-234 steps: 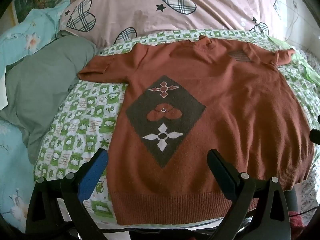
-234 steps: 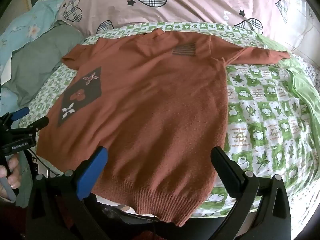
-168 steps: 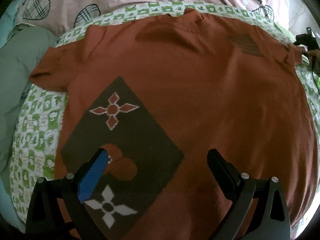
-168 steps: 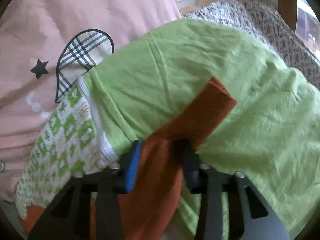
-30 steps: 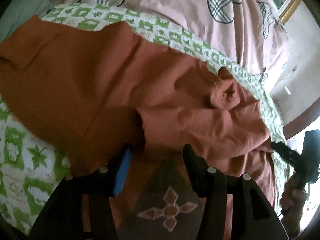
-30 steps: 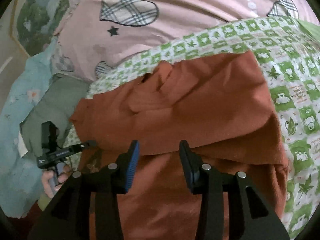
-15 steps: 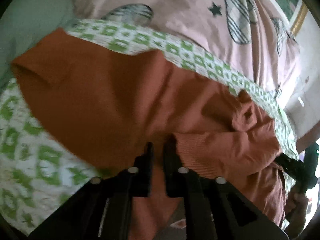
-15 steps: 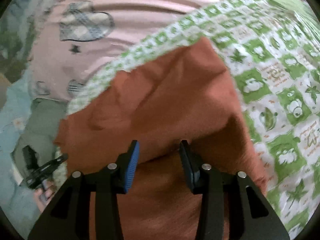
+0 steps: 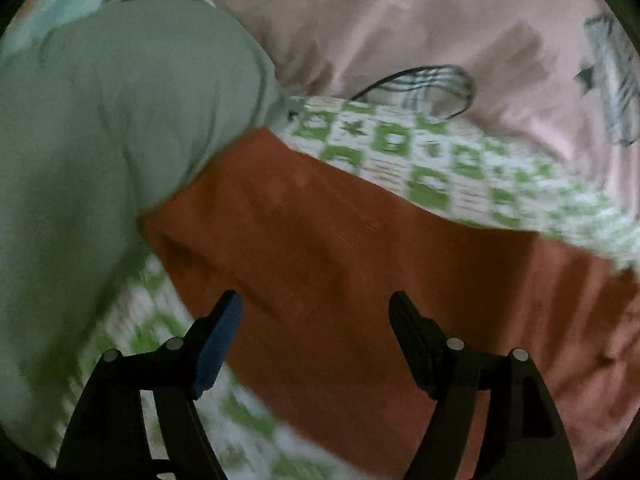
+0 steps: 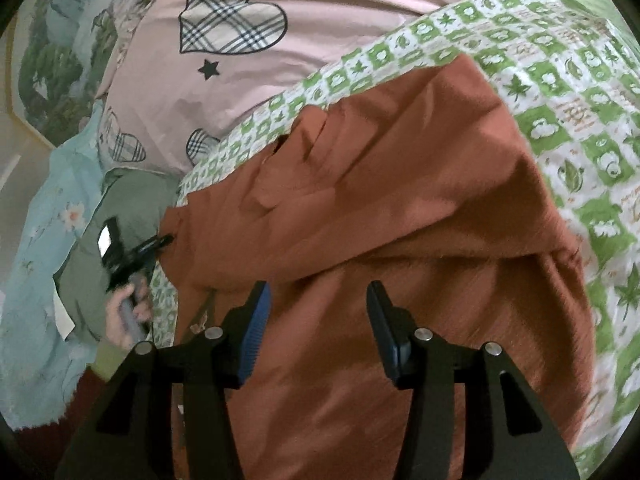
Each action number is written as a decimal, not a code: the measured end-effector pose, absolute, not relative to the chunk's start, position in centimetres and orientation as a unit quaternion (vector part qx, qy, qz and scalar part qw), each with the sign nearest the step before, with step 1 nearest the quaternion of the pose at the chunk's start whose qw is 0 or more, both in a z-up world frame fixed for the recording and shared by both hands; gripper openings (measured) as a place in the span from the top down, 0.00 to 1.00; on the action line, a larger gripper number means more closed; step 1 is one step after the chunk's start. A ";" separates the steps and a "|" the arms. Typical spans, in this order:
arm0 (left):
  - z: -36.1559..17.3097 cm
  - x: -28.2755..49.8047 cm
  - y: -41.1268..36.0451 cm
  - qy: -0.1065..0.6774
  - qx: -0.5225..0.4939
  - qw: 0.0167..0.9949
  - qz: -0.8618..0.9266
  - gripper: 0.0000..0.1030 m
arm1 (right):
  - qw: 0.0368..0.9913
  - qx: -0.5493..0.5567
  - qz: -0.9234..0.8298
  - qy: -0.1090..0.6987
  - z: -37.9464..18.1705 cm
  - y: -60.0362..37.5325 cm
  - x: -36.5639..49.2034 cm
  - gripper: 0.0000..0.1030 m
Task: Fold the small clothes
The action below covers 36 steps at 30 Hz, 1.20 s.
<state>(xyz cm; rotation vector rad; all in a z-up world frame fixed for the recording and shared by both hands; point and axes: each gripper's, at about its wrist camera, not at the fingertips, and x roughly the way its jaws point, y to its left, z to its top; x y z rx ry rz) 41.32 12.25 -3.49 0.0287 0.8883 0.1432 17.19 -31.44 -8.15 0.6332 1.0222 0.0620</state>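
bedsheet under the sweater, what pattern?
Green and white checks with leaf and flower motifs on the bedsheet; clearest in the right wrist view.

Bed piled with soft bedding, dimly lit.
Green-and-white checked leaf-print sheet [image 10: 568, 92] beneath pink heart-patterned duvet [image 10: 224, 92]; grey-green pillow [image 9: 104, 120] beside pale blue floral cloth [image 10: 44, 232].

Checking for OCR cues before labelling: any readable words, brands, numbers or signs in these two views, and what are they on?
None can be read.
Sheet: brownish lettering in some white squares, too small and blurred to read.
Left gripper: a pale mark along its side in the right wrist view, too small to read.
Sweater: no text shows.
Quilt: only plaid hearts and stars, no words.
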 end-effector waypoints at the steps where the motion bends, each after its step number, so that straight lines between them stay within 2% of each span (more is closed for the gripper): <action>1: -4.0 42.3 12.4 0.434 0.031 0.897 0.079 0.28 | 0.823 0.299 0.032 0.482 -8.1 -31.2 17.1 0.50; 2: -4.7 43.3 12.7 0.444 0.042 0.891 0.090 0.39 | 0.822 0.300 0.034 0.483 -8.1 -31.0 17.0 0.50; 3: -5.3 44.3 13.5 0.454 0.033 0.886 0.086 0.57 | 0.822 0.299 0.035 0.484 -8.0 -30.9 17.0 0.50; 4: -5.4 44.7 14.1 0.456 0.014 0.887 0.073 0.64 | 0.823 0.296 0.035 0.484 -8.0 -30.8 16.9 0.50; 5: -5.2 44.8 14.8 0.452 -0.003 0.889 0.066 0.85 | 0.824 0.293 0.034 0.484 -7.9 -30.7 16.9 0.50; 6: -4.7 44.7 15.3 0.450 -0.017 0.891 0.057 0.98 | 0.825 0.290 0.033 0.484 -7.8 -30.6 16.8 0.50; 14: 1.0 37.7 15.2 0.394 -0.121 0.910 -0.038 0.98 | 0.826 0.311 0.044 0.469 -7.6 -30.6 16.3 0.50; 23: 6.8 26.5 0.8 0.368 -0.149 0.886 -0.241 0.98 | 0.835 0.330 0.024 0.439 -5.7 -32.8 13.3 0.50; 31: 3.1 24.6 -15.3 0.429 -0.120 0.832 -0.330 0.98 | 0.842 0.346 -0.018 0.412 -4.2 -36.9 9.7 0.50; 36: -0.6 25.4 -22.1 0.456 -0.093 0.818 -0.339 0.98 | 0.839 0.360 -0.038 0.406 -4.6 -38.8 8.5 0.50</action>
